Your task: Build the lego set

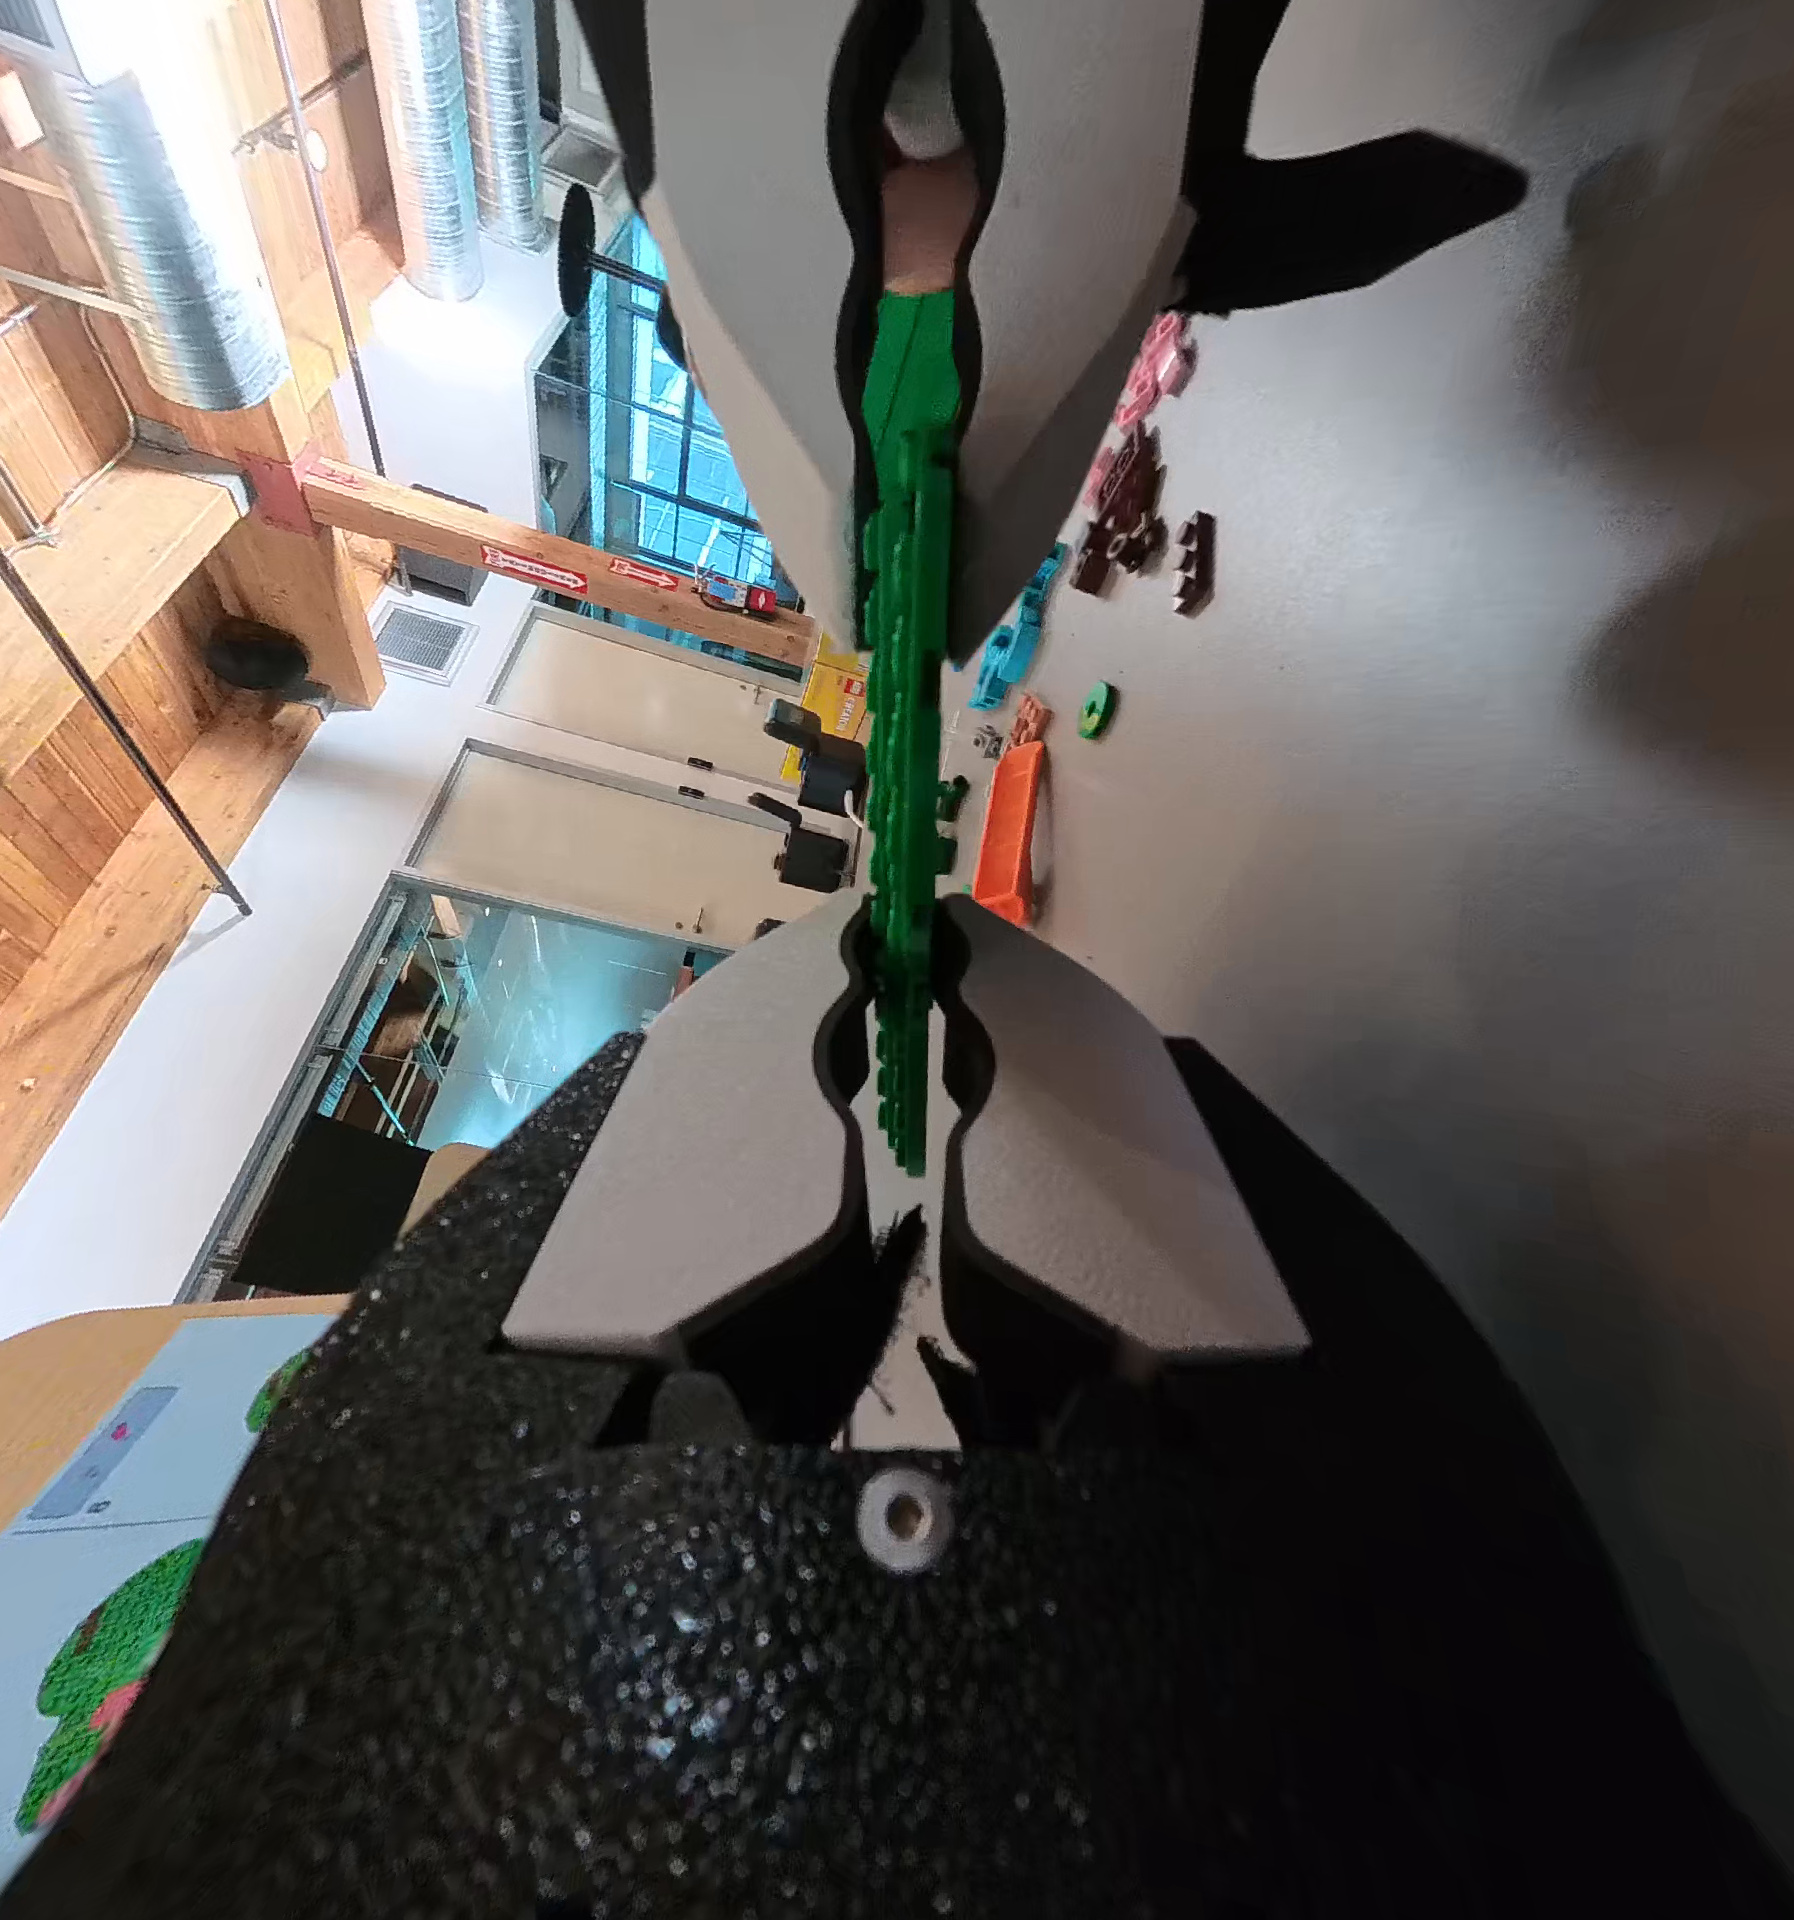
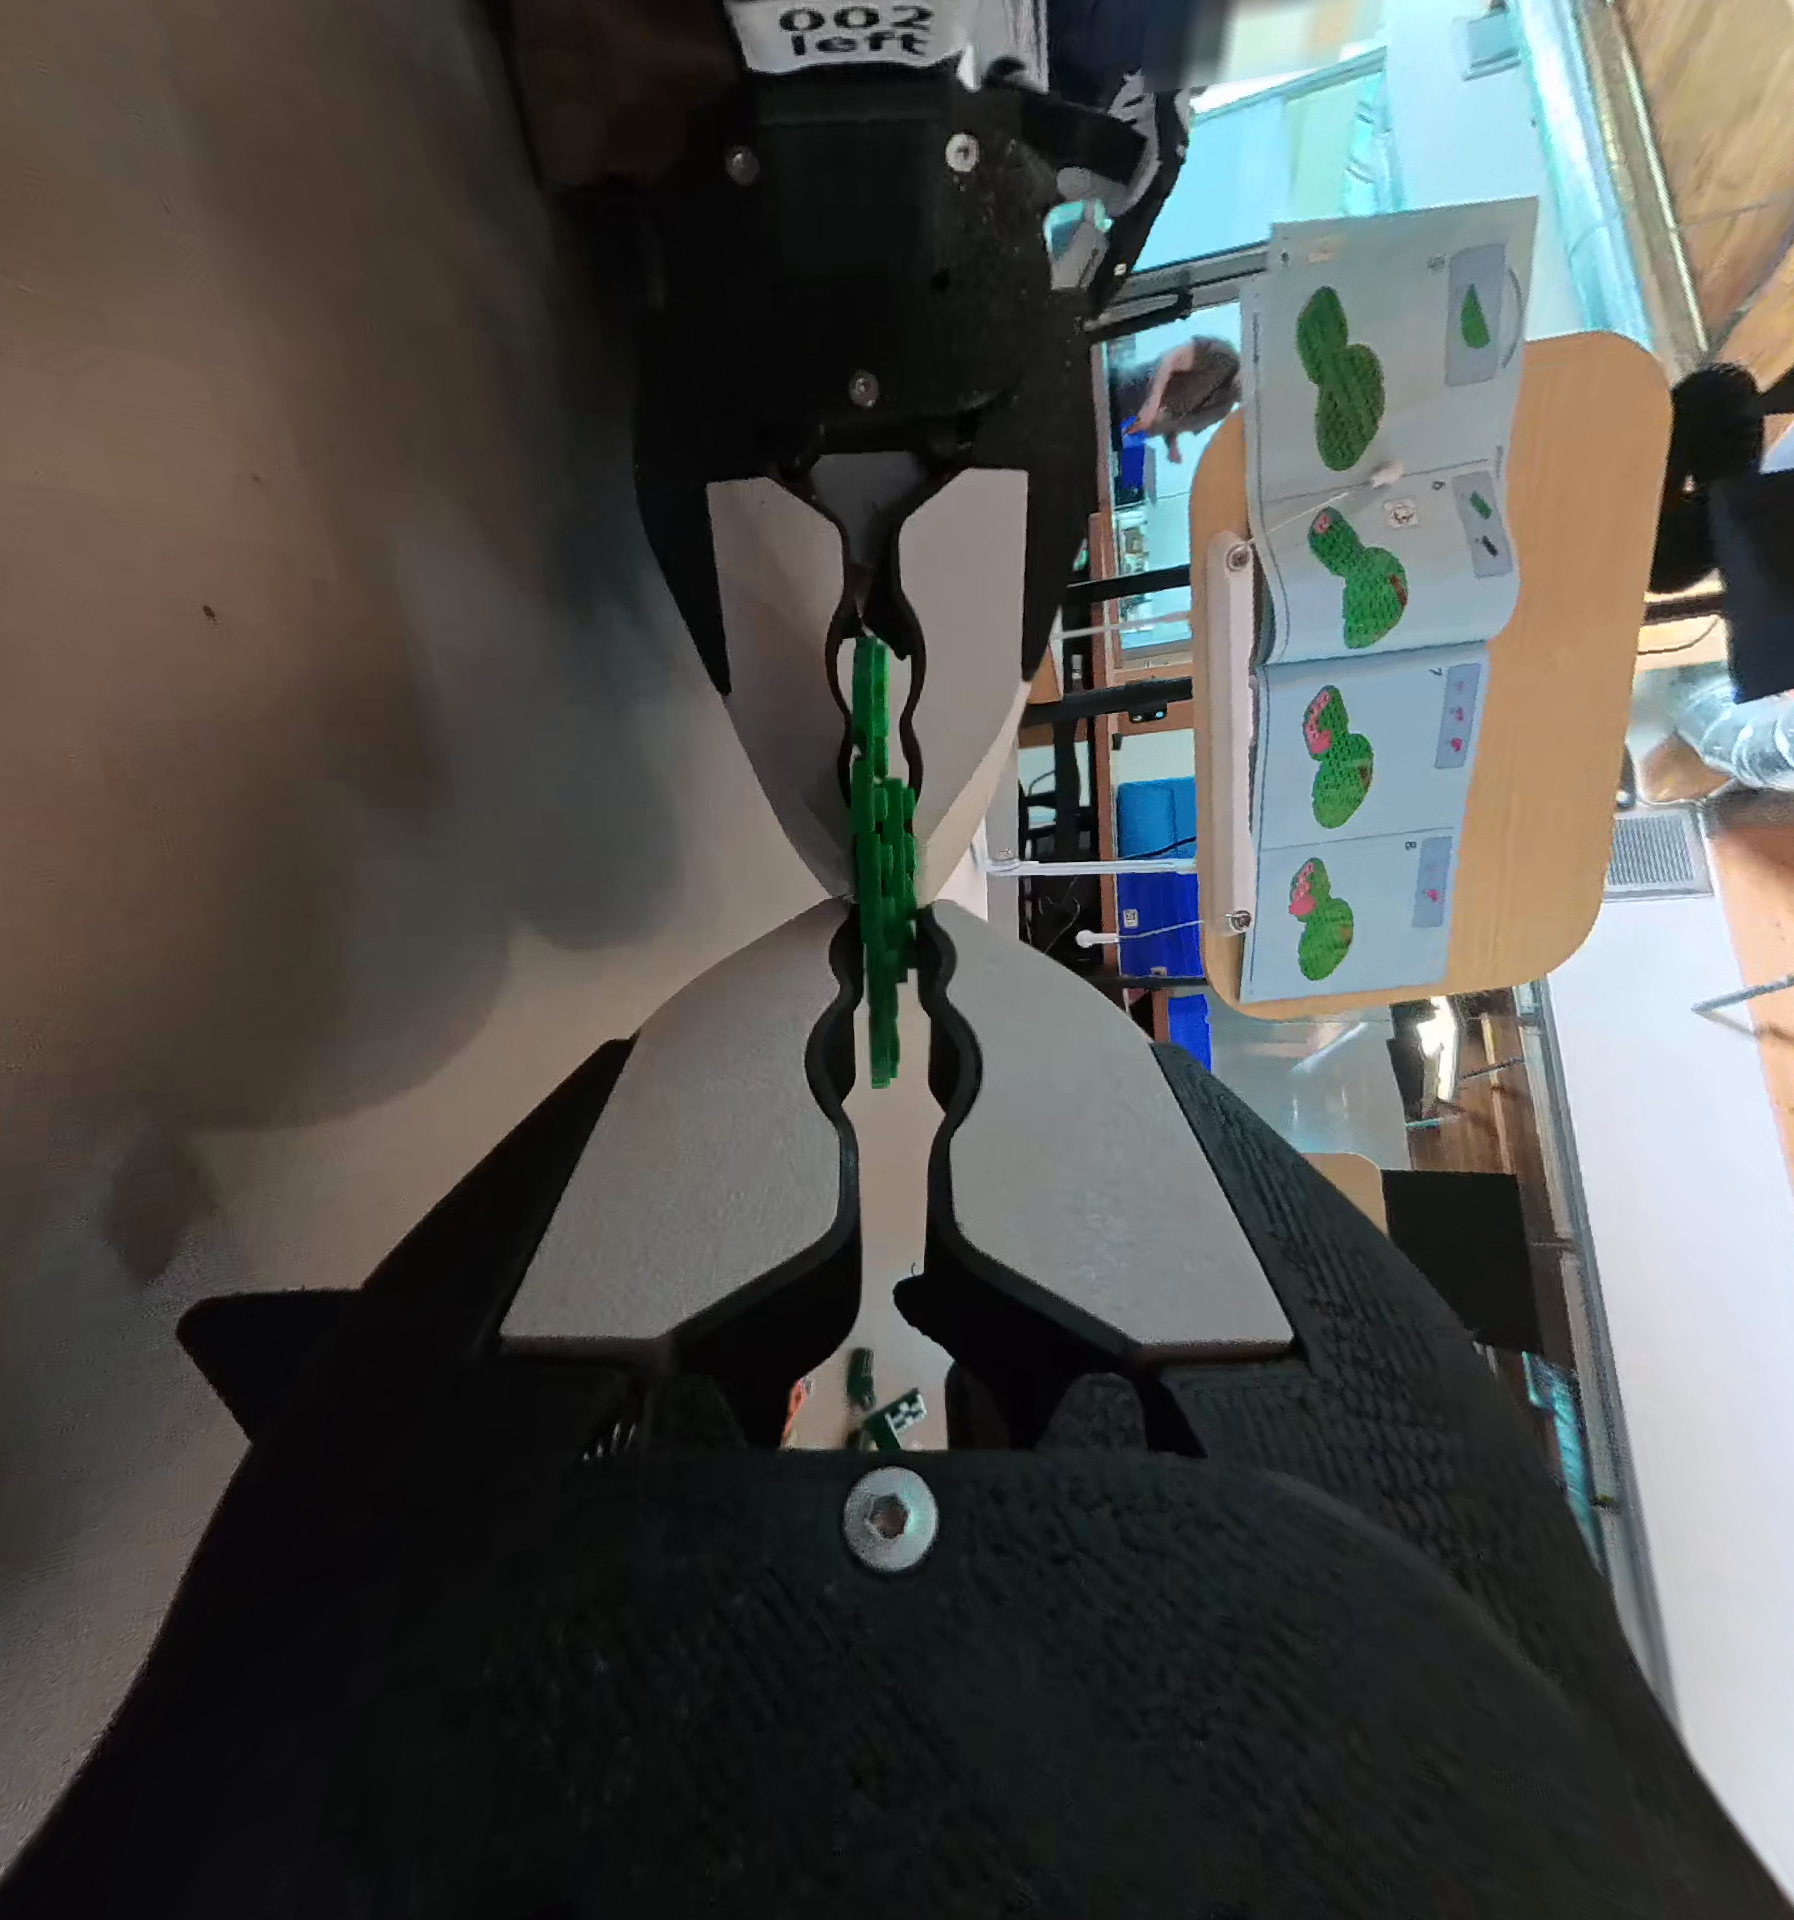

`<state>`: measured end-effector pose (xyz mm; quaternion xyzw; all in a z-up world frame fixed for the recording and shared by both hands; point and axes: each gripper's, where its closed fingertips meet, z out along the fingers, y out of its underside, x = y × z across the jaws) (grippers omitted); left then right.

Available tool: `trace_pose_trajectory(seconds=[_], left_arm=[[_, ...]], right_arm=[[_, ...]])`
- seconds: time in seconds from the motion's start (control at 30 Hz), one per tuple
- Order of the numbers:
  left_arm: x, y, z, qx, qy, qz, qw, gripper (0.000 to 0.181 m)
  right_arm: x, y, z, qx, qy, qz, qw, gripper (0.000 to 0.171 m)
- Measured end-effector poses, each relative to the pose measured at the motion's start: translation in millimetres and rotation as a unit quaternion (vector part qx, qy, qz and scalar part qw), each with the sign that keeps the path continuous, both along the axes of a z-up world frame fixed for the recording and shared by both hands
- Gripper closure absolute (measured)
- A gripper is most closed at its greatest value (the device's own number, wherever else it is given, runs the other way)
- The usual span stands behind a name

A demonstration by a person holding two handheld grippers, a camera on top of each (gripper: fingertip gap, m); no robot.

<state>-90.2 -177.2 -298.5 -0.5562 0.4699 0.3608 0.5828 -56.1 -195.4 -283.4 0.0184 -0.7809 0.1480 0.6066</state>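
Observation:
A green lego plate assembly (image 1: pixel 908 779) is held edge-on in the air between both grippers. My left gripper (image 1: pixel 903 920) is shut on one end of it. My right gripper (image 1: pixel 908 649) faces it from the opposite side and is shut on the other end. In the right wrist view the same green plate (image 2: pixel 882 831) sits between my right gripper (image 2: pixel 885 920) and the left gripper (image 2: pixel 885 883), whose tips nearly touch. The views are rolled sideways. The plate's flat faces are hidden.
Loose pieces lie on the white table (image 1: pixel 1392 831): pink (image 1: pixel 1158 358), dark red (image 1: pixel 1121 509), teal (image 1: pixel 1018 634), a green ring (image 1: pixel 1095 712) and an orange piece (image 1: pixel 1018 831). An open instruction booklet (image 2: pixel 1392 623) stands on a wooden stand (image 2: pixel 1568 675). Spacing between my two grippers at the tips: around 4 cm.

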Motion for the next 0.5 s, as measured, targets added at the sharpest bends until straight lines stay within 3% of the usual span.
trace_pose_trajectory(seconds=[0.13,0.5], left_arm=[[-1.3,-0.2,-1.6,-0.007,-0.007,0.000,1.000,0.173],[0.3,-1.0,1.6,0.000,-0.012,-0.005,1.000,0.172]], right_arm=[[-1.0,4.4,1.6,-0.023,-0.003,-0.006,1.000,0.157],[1.5,1.0,2.1,0.004,0.003,-0.001,1.000,0.165]])
